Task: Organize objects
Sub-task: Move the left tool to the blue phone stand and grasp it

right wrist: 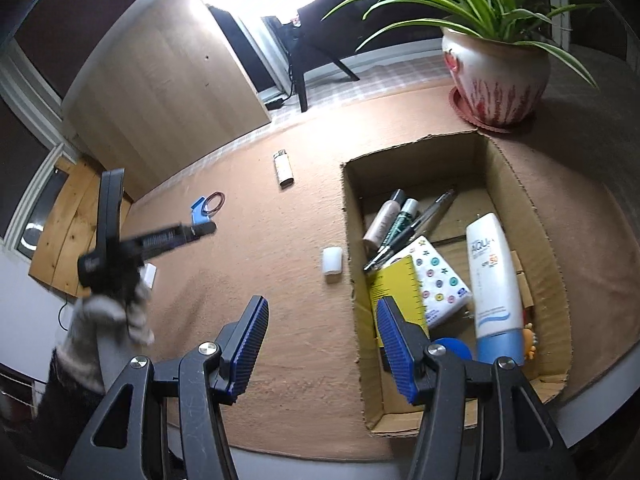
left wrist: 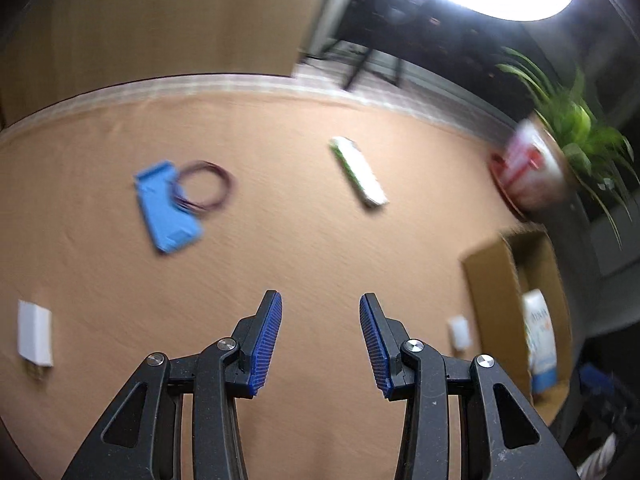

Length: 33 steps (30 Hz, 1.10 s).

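The left gripper (left wrist: 321, 344) is hanging over the tan cloth-covered table (left wrist: 304, 248) with its blue ribbed fingers (left wrist: 267, 344) standing spread and nothing between them; the view from it is smeared by blur. Ahead of it a blue flat plastic piece (left wrist: 166, 208) is lying with a coil of dark red wire (left wrist: 206, 192) resting against its edge, and a white-and-green lighter (left wrist: 359, 172) is sitting apart to the right. A white rectangular block (left wrist: 35, 334) is lying near the table's left edge, and a small white cap (right wrist: 333, 260) is sitting just beside the open brown cardboard box (right wrist: 352, 216). The right gripper (right wrist: 322, 346) is hovering at the box's near left wall, its fingers likewise spread and empty. Inside the box a white sunscreen tube with a blue cap (right wrist: 494, 284), a yellow ruler (right wrist: 398, 288), a button-patterned packet (right wrist: 436, 276), cosmetic tubes (right wrist: 386, 218) and pens (right wrist: 424, 220) are lying together. A white-and-red pot holding a green plant (right wrist: 498, 76) is standing behind the box.
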### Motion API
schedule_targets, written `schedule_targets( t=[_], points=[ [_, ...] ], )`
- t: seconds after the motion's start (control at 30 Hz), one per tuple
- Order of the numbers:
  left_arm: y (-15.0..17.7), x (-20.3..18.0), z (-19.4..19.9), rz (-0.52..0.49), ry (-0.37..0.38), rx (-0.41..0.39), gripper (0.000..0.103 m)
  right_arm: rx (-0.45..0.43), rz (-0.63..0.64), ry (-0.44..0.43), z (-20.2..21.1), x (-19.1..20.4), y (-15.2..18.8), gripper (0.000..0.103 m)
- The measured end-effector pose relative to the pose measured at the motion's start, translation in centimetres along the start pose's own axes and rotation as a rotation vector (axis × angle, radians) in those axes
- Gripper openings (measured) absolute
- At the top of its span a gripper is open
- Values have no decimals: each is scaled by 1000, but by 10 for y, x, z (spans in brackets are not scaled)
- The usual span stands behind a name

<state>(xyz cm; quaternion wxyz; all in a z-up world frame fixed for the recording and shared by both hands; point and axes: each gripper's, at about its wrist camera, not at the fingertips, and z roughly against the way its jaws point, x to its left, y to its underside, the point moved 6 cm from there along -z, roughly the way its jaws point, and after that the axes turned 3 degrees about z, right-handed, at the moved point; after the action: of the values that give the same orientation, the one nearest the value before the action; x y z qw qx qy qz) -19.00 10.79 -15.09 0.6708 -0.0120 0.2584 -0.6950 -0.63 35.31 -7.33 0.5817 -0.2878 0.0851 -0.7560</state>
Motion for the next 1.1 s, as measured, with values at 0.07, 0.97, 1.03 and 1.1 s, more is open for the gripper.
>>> schedule_targets(
  t=[0.07, 0.97, 1.03, 1.1],
  points=[
    [-17, 19, -5, 24, -35, 3, 44, 4, 5, -2, -2, 4, 0, 53],
    [-91, 99, -60, 95, -310, 50, 45, 35, 16, 0, -13, 9, -5, 53],
    [-88, 99, -58, 101, -305, 38, 43, 37, 16, -2, -13, 8, -5, 53],
    [-84, 97, -57, 91, -307, 35, 42, 38, 17, -4, -14, 7, -4, 53]
  ],
)
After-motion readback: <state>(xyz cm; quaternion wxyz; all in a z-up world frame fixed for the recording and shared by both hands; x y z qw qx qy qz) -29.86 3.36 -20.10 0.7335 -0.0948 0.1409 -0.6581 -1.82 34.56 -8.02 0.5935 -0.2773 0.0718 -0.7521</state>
